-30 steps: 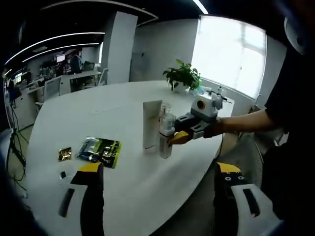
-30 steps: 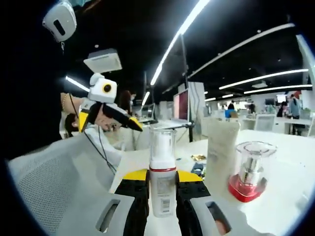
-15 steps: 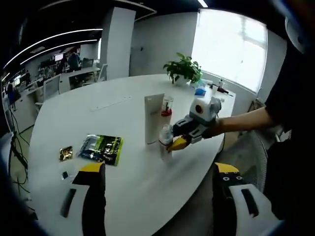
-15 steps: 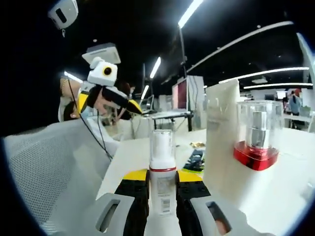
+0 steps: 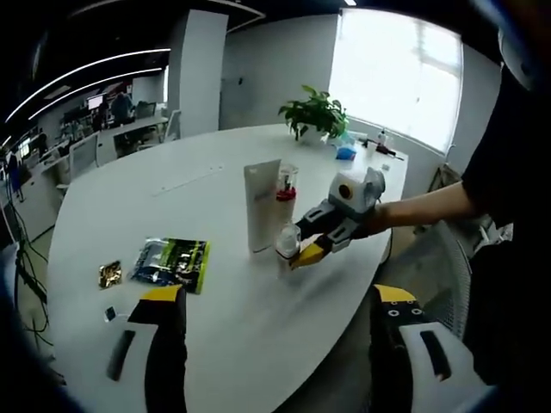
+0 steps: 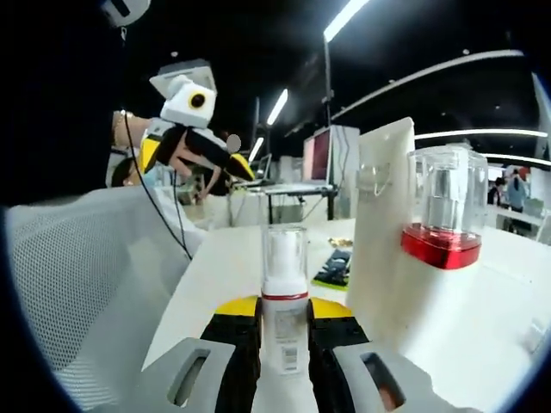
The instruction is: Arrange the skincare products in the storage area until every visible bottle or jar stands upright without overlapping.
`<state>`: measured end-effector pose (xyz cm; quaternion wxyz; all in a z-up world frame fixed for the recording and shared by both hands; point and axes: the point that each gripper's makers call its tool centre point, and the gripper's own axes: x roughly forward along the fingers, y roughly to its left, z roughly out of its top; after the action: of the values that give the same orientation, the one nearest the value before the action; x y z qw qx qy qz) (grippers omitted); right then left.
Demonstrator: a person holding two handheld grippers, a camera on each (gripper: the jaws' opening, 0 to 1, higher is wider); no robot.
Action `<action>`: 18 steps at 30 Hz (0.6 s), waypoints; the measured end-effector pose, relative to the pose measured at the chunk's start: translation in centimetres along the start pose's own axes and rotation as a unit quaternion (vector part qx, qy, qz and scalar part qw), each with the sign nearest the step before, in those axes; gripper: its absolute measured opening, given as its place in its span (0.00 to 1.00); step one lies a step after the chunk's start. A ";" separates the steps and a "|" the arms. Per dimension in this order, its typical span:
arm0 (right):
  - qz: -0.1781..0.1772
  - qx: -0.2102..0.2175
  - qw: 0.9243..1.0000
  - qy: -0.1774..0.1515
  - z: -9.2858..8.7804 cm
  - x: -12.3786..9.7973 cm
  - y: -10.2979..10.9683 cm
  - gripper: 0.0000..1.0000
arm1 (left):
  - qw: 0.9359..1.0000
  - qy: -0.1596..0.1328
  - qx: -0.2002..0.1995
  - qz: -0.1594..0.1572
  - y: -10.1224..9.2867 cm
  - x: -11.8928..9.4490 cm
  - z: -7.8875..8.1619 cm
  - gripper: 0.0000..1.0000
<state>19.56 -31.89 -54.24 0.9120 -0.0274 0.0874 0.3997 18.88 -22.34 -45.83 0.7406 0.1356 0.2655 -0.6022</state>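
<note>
On the round white table [image 5: 172, 198] a white tube [image 5: 260, 205] stands upright, with a clear-capped red-based bottle [image 5: 286, 184] just behind it. In front of them is a small white pump bottle [image 5: 286, 248] with a clear cap, and my right gripper [image 5: 303, 247] is shut on it, holding it upright low over the table. In the right gripper view this pump bottle [image 6: 283, 301] stands between the jaws of my right gripper [image 6: 284, 314], with the tube [image 6: 384, 224] and red-based bottle [image 6: 443, 211] at right. My left gripper [image 5: 271, 301] is open, held back from the table edge.
A green-black sachet [image 5: 173, 261] and a small gold packet [image 5: 110, 274] lie at the table's left. A potted plant [image 5: 315, 114] and small items stand at the far edge. A white mesh chair [image 6: 95, 275] is beside the table. A person's arm [image 5: 430, 206] reaches in from the right.
My right gripper has carried the pump bottle lower and slightly nearer the table's front, next to the tube. The left gripper stays open and back.
</note>
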 end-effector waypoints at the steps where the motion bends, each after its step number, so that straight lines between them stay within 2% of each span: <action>1: 0.002 0.001 1.000 0.000 0.0 -0.1 0.1 0.12 | 1.000 0.001 0.000 -0.002 -0.1 0.1 0.0 0.80; 12: 0.009 0.002 1.000 0.028 -0.6 -0.5 0.3 0.12 | 1.000 0.003 0.000 -0.010 -0.2 0.5 -0.4 0.80; 15: 0.010 0.000 0.999 0.037 -1.0 -0.5 0.4 0.18 | 1.000 0.004 -0.001 -0.010 -0.3 0.5 -0.4 0.80; 18: 0.004 0.008 0.999 0.041 -1.2 -0.5 0.2 0.18 | 1.000 0.004 -0.001 -0.010 -0.2 0.6 -0.5 0.80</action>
<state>18.91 -32.25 -55.34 0.9061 -0.0361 0.1280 0.4016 18.60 -22.60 -46.53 0.7333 0.1348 0.2707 -0.6090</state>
